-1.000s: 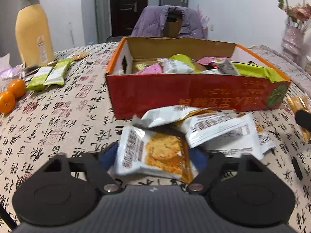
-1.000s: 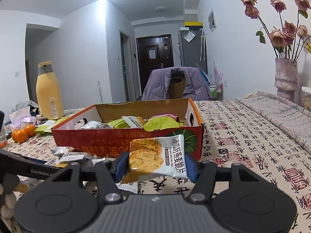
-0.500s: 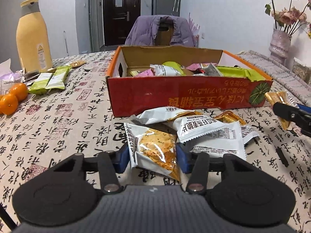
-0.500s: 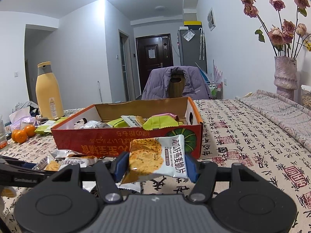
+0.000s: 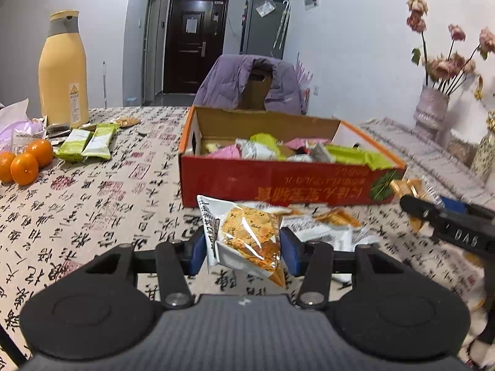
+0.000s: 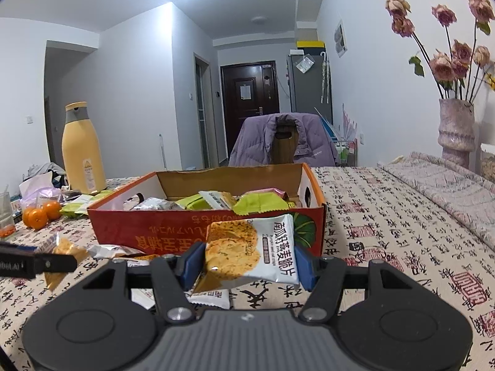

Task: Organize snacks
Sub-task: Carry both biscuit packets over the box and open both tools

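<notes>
My left gripper is shut on a white cracker packet, lifted above the tablecloth in front of the red cardboard box. The box holds several green, pink and silver snack packets. More white cracker packets lie on the cloth just before the box. My right gripper is shut on another white cracker packet, held near the box's right front corner. Each gripper shows in the other's view: the right gripper at the right edge, the left gripper at the left edge.
A tall yellow bottle stands far left, with green packets and oranges near it. A flower vase stands at the right. A chair with a purple jacket is behind the table.
The left gripper closed on a cracker packet lying on the cloth and lifted it off the pile. The right gripper held still with its packet.
</notes>
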Demonstrator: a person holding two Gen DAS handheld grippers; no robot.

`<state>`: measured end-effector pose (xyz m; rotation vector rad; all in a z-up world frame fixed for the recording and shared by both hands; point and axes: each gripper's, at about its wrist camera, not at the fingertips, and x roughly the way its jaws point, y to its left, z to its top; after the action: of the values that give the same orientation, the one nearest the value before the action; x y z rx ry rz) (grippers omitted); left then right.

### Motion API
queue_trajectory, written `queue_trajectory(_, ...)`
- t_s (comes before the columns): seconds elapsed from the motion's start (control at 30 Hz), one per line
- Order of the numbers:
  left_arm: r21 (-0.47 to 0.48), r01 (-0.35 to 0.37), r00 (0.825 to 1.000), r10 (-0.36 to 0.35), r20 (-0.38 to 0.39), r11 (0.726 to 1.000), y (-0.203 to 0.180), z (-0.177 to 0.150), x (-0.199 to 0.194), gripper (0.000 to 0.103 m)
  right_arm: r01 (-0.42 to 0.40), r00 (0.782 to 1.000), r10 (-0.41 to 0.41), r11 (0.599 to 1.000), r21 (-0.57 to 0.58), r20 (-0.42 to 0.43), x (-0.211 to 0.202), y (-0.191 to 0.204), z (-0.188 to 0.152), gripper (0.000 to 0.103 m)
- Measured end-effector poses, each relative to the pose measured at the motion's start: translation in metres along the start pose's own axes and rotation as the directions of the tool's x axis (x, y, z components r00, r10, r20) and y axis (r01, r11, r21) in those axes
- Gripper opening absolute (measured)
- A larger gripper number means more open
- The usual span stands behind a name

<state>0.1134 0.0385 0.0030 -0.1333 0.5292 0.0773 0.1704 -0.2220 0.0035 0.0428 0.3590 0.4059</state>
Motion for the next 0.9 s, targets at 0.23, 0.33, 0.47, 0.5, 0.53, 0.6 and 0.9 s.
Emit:
queue_trajectory(0.23,-0.008,0.026,0.998,-0.025,0.06,1.0,-0.011,0.021,-0.004,0.05,-0.02,0.999,0.021,0.999,-0.038,0.038,-0.01,0.011,0.013,0.06)
queue_trajectory(0.33,-0.009,0.027,0.996,-0.026,0.087,1.0,-0.016,0.035,-0.001,0.05,-0.024,0.998,0.027,0.999,-0.047,0.061,-0.009,0.015,0.027,0.06)
queue_trajectory(0.47,-0.018,0.028,0.993,-0.026,0.117,0.999,-0.02,0.052,0.005,0.05,-0.022,0.997,0.027,0.998,-0.06,0.079,-0.002,0.018,0.048,0.06)
queue_trajectory(0.5,-0.018,0.03,0.992,-0.028,0.123,0.999,-0.021,0.056,0.008,0.05,-0.024,0.996,0.029,0.998,-0.06,0.079,0.002,0.019,0.052,0.06)
queue_trajectory(0.53,-0.018,0.032,0.991,-0.029,0.128,0.999,-0.021,0.06,0.01,0.05,-0.027,0.996,0.031,0.998,-0.06,0.078,0.006,0.02,0.056,0.06)
queue_trajectory(0.6,-0.019,0.037,0.99,-0.034,0.136,0.999,-0.022,0.067,0.015,0.05,-0.029,0.997,0.034,0.998,-0.06,0.075,0.016,0.021,0.063,0.06)
queue_trajectory(0.9,-0.038,0.04,0.984,-0.033,0.174,0.998,-0.025,0.098,0.043,0.05,-0.022,0.998,0.025,0.999,-0.043,0.062,0.061,0.019,0.093,0.06)
